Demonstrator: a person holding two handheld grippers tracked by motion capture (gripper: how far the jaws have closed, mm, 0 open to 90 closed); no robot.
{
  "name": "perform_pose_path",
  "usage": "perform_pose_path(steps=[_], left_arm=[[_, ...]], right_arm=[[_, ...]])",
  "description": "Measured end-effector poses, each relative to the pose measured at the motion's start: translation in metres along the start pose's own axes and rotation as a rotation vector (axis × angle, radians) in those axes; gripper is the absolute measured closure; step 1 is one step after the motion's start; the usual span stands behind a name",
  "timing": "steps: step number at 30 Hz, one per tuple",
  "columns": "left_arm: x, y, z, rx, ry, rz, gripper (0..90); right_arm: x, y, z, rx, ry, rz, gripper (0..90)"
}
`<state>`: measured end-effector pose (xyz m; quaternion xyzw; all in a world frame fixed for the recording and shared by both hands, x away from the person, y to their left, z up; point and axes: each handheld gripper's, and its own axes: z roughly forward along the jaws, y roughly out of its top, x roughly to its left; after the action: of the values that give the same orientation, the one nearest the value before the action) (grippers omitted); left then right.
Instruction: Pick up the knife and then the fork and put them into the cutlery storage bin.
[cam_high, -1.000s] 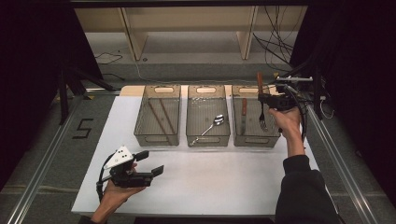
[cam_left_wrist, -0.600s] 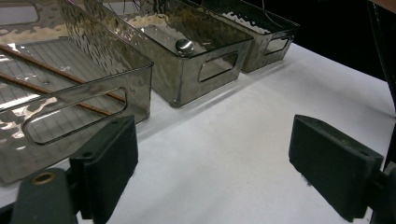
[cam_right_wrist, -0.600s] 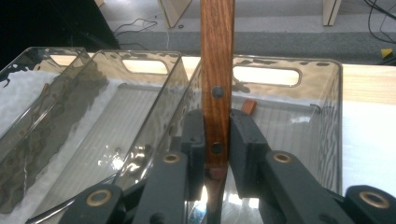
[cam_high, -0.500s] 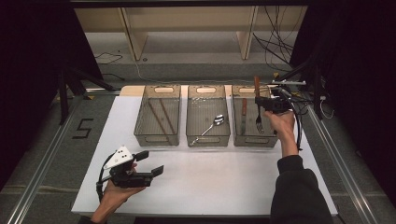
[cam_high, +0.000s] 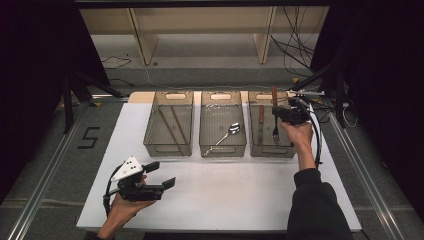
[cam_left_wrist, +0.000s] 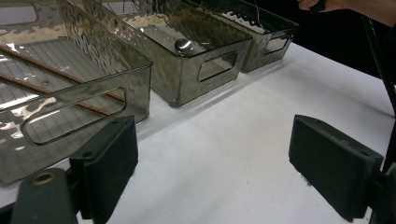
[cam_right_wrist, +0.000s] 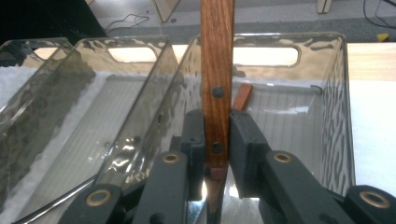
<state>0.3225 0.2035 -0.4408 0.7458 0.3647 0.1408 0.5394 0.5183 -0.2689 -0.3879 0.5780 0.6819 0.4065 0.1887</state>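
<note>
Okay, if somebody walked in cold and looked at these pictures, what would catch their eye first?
Probably the right gripper, shut on a wooden-handled fork that hangs tines-down over the rightmost of three clear bins lined up along the white table's far side. Next, the shiny spoon lying in the middle bin and the two thin brown sticks in the left bin. The left gripper sits open near the table's front left, apart from the bins.

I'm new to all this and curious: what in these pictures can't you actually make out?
- Fork: right gripper view, tines hidden below the right gripper; handle top cut by the frame.
- Wooden-handled piece in the right bin: right gripper view, mostly behind the fork; kind unclear.
- Spoon: left gripper view, handle lost behind rippled bin plastic.
- Left gripper: left gripper view, body cut off below.
</note>
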Motion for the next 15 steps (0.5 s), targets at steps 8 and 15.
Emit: perform_pose_path(steps=[8,15], left_arm=[[-0.0006,-0.0001,0.0010,-0.002,0.001,-0.001,15.1],[-0.0006,-0.0001,0.0009,-0.002,0.000,-0.001,15.2]], right_arm=[[-0.0026,-0.0069,0.0045,0.013,-0.004,0.024,77.4],[-0.0031,-0.0094,0.0085,0.023,-0.017,0.032,76.7]])
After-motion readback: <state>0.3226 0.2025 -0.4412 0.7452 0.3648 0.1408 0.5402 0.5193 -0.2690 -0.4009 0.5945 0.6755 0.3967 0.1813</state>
